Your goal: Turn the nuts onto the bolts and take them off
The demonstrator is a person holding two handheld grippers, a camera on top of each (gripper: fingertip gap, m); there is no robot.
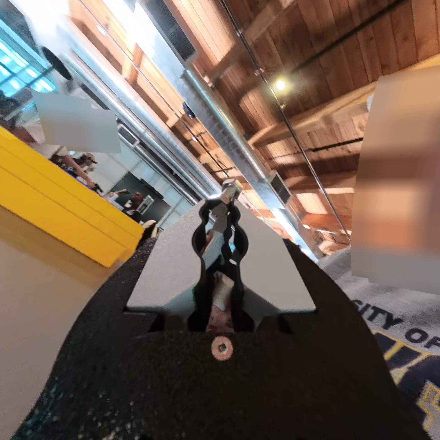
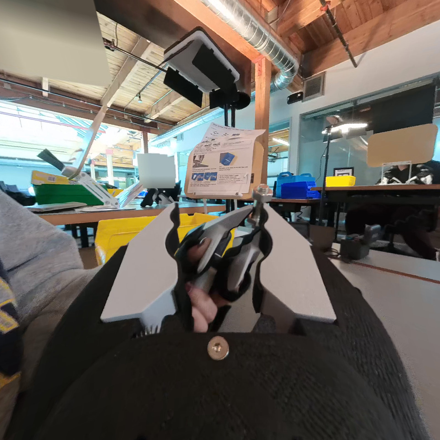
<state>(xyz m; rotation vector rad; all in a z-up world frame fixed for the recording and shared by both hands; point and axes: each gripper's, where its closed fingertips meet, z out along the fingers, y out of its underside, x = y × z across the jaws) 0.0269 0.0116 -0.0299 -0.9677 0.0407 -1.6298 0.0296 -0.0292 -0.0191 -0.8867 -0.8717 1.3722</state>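
In the left wrist view my left gripper (image 1: pixel 220 206) points up toward the ceiling and is shut on a silver bolt (image 1: pixel 220 210). A silver nut (image 1: pixel 229 189) sits on the bolt's end just past the fingertips. In the right wrist view my right gripper (image 2: pixel 219 209) is open, its jaws wide apart. The left gripper (image 2: pixel 221 228) shows between them, held by a hand (image 2: pixel 202 307). The bolt (image 2: pixel 257 213) stands upright close to my right gripper's right finger (image 2: pixel 285 250), with the nut (image 2: pixel 262 192) near its top.
A yellow bin (image 2: pixel 114 228) stands behind the grippers and also shows in the left wrist view (image 1: pixel 59 195). An instruction sheet on a stand (image 2: pixel 223 164) is behind it. The grey table (image 2: pixel 392 269) runs right. A grey sleeve (image 2: pixel 35 238) is at left.
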